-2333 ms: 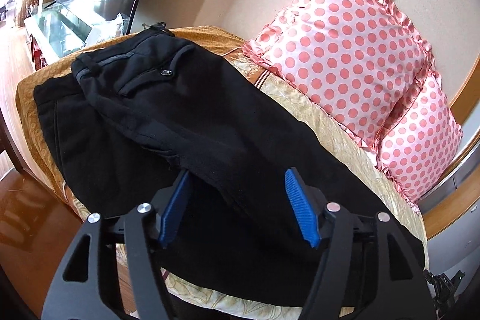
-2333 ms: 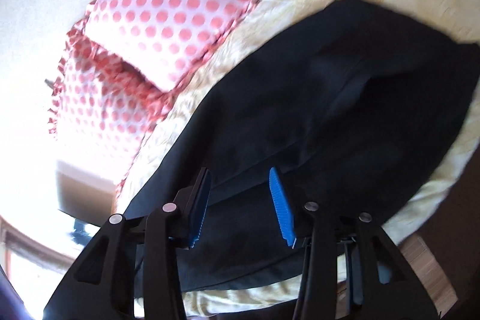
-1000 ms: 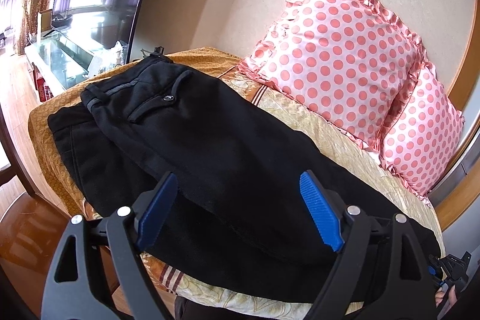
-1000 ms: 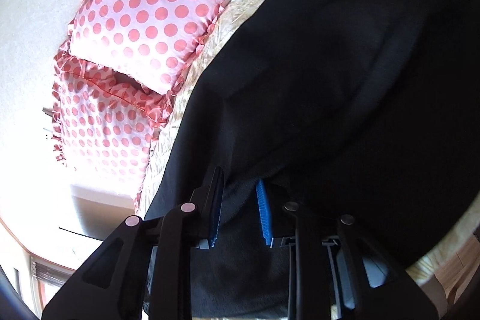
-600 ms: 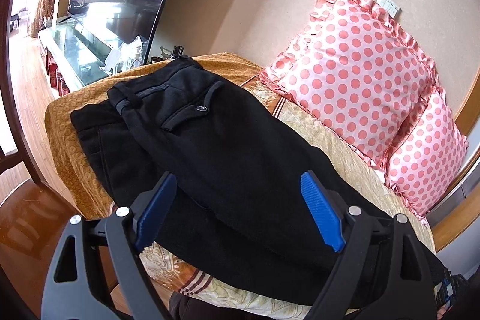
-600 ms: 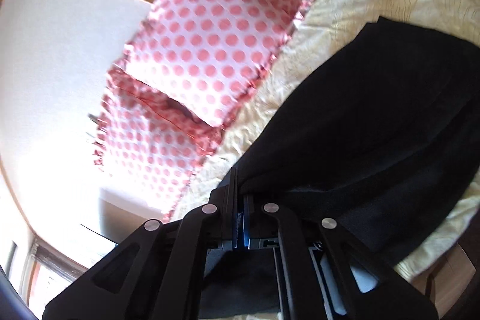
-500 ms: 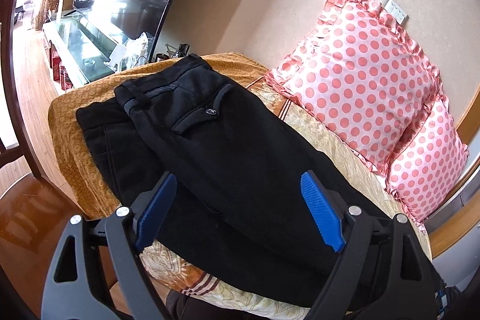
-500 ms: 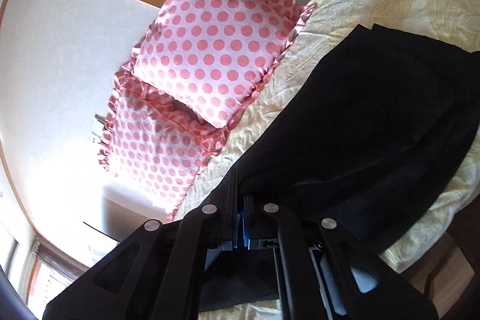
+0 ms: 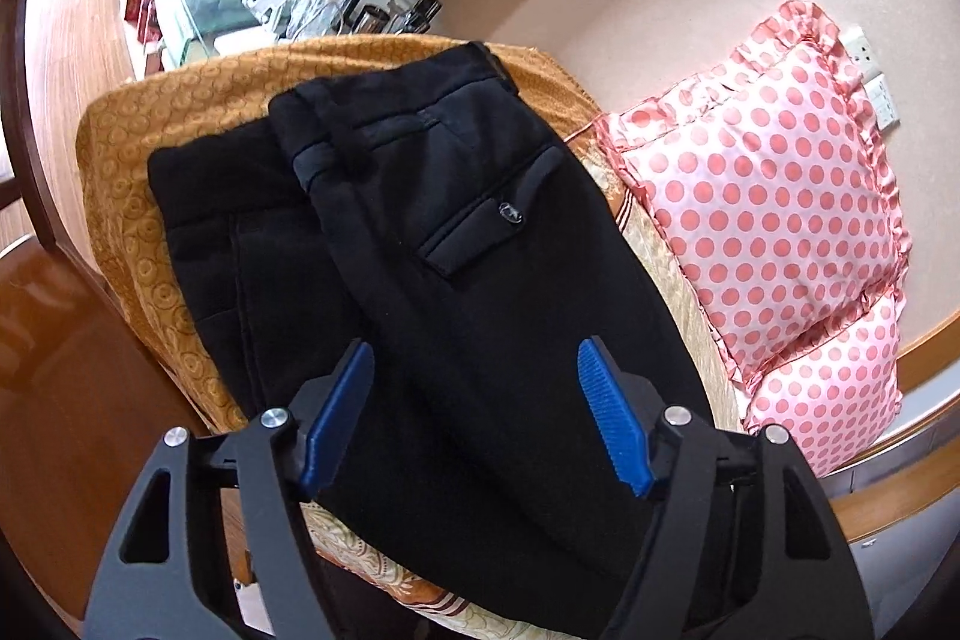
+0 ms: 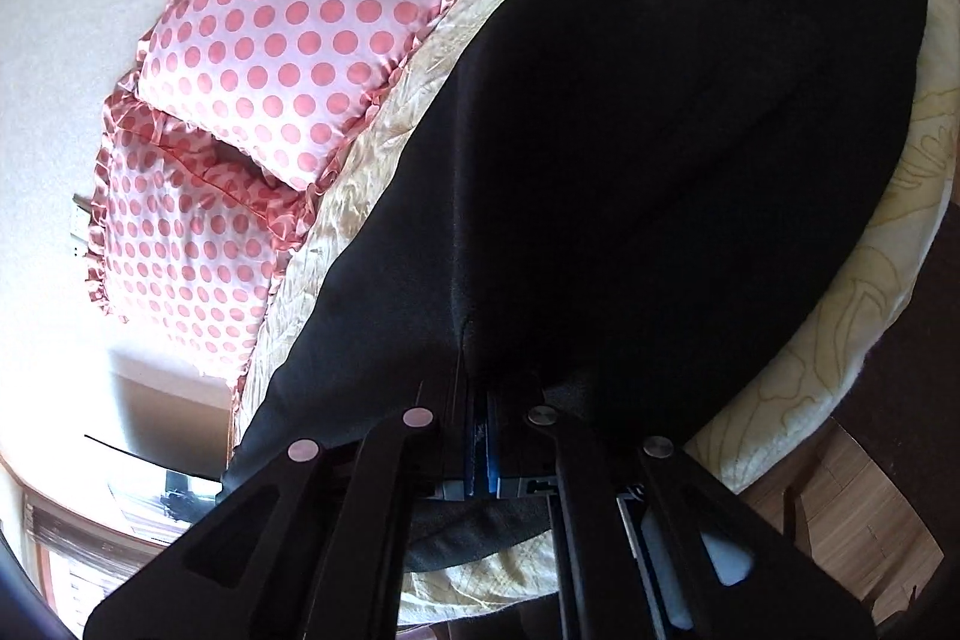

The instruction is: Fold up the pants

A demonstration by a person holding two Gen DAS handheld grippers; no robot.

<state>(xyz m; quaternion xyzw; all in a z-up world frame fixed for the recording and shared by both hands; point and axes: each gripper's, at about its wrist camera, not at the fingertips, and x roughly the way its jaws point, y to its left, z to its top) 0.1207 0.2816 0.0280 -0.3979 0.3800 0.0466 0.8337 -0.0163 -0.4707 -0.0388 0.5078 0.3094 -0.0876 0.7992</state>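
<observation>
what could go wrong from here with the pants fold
1. Only the right claw is shut on the black pants, near the leg end; the left claw hangs open above them, so a one-sided pull may skew the fold.
2. The pinch looks thin, so the cloth might slip out.
3. The pants lie near the edge of the bedspread, so dragging could slide them off.

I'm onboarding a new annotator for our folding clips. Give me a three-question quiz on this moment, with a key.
1. True or false: the left gripper is clamped on the black pants.
2. The right gripper is: A) open above the polka-dot pillows B) shut on the pants C) out of view.
3. Fill in: the buttoned pocket sits near the pants' ____ end.

Key: 1 false, it is open, nothing between its fingers; 2 B; 3 waistband.
</observation>
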